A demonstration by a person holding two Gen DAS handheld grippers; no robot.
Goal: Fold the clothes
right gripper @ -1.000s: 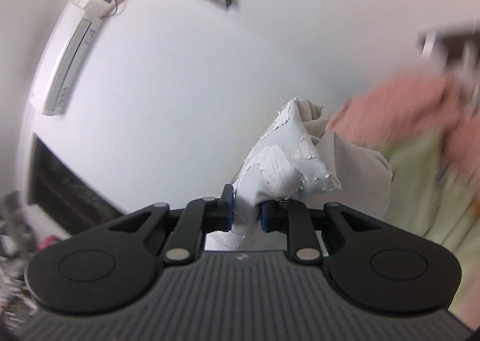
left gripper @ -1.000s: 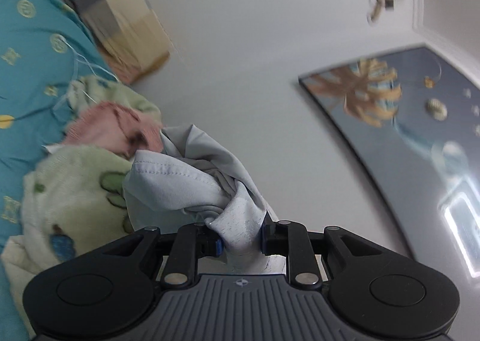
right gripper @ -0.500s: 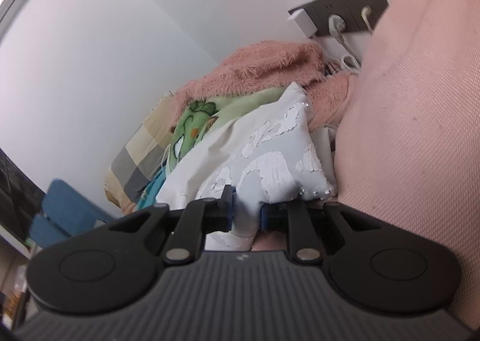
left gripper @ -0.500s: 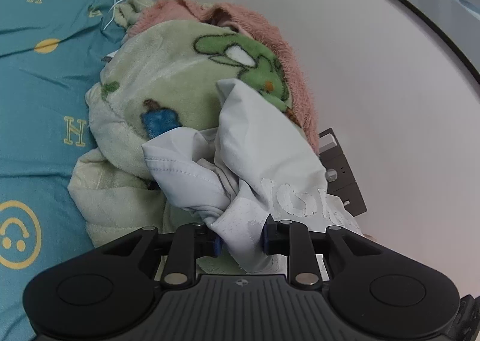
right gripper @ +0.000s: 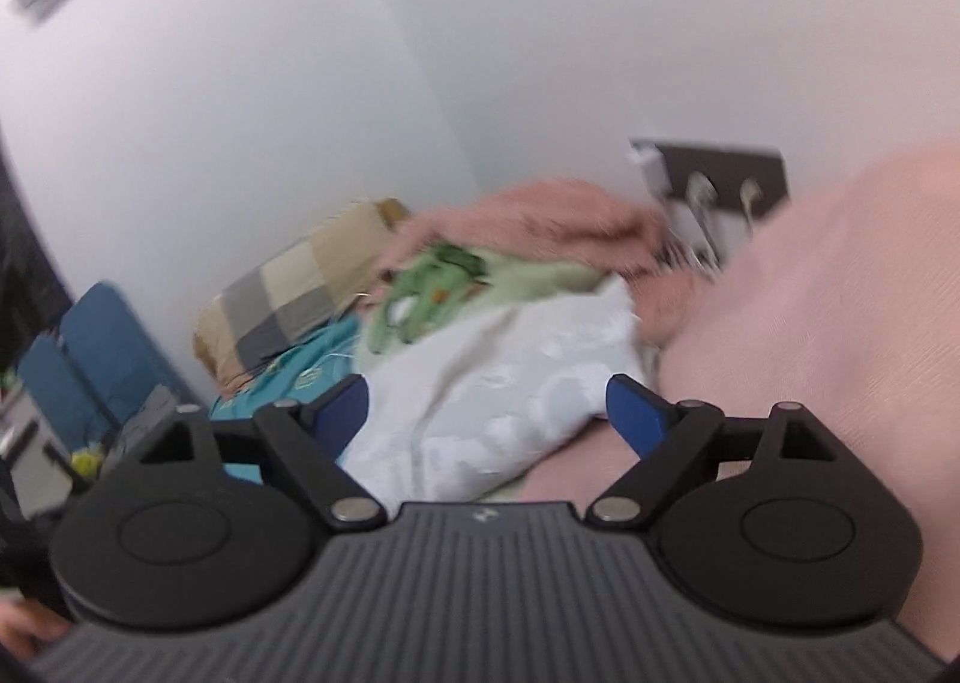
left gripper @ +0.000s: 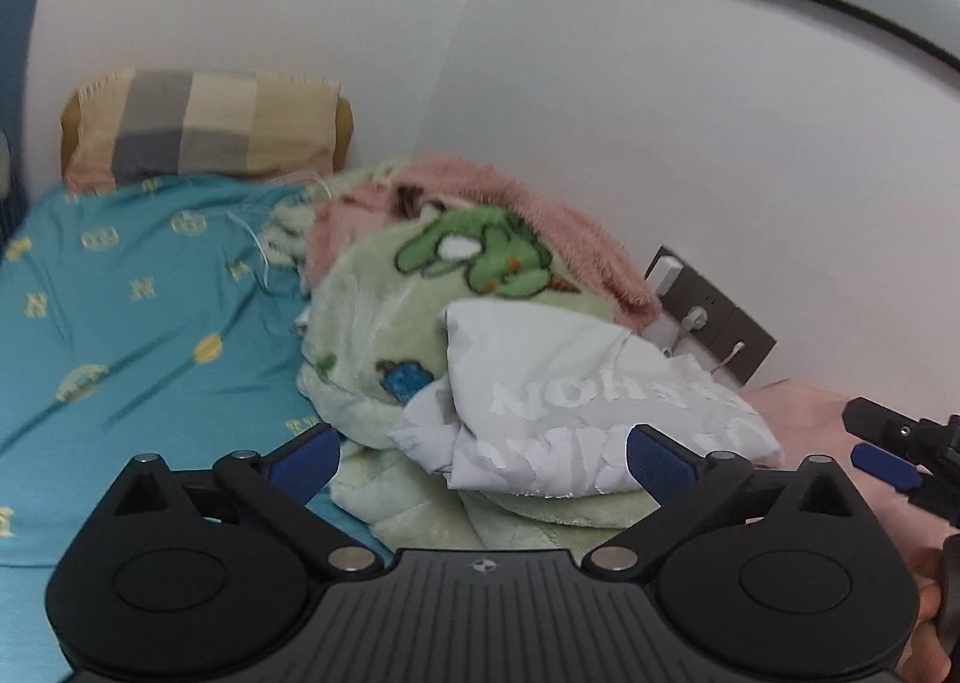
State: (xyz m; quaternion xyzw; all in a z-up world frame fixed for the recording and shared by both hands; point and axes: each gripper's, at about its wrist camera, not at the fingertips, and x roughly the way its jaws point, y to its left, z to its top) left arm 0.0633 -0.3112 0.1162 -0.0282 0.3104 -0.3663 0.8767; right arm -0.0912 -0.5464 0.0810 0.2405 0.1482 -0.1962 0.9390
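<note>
White garment (left gripper: 576, 413) with pale lettering now lies bunched on top of the green cartoon blanket (left gripper: 384, 323), at the far right of the bed, near the wall sockets (left gripper: 708, 317). Half a second ago both grippers pinched its cloth; now both have let go. Left gripper (left gripper: 480, 455): jaws spread wide, nothing between them, garment just beyond the tips. Right gripper (right gripper: 486, 413): jaws also spread, empty, garment just ahead; this view is motion-blurred. Right gripper also shows at the right edge of the left wrist view.

Pink fuzzy blanket (left gripper: 564, 227) sits behind the green one; teal sheet (left gripper: 120, 311) covers the bed to the left, checked pillow (left gripper: 204, 131) at the far left against the wall.

Judgement: garment looks dropped as a loose heap rather than a neat fold, edges uneven, one flap sticking out on the left. Either it was set aside on the pile, or it needs regrasping at corners and spreading flat on the sheet before folding. Soft blanket underneath makes a poor base.
</note>
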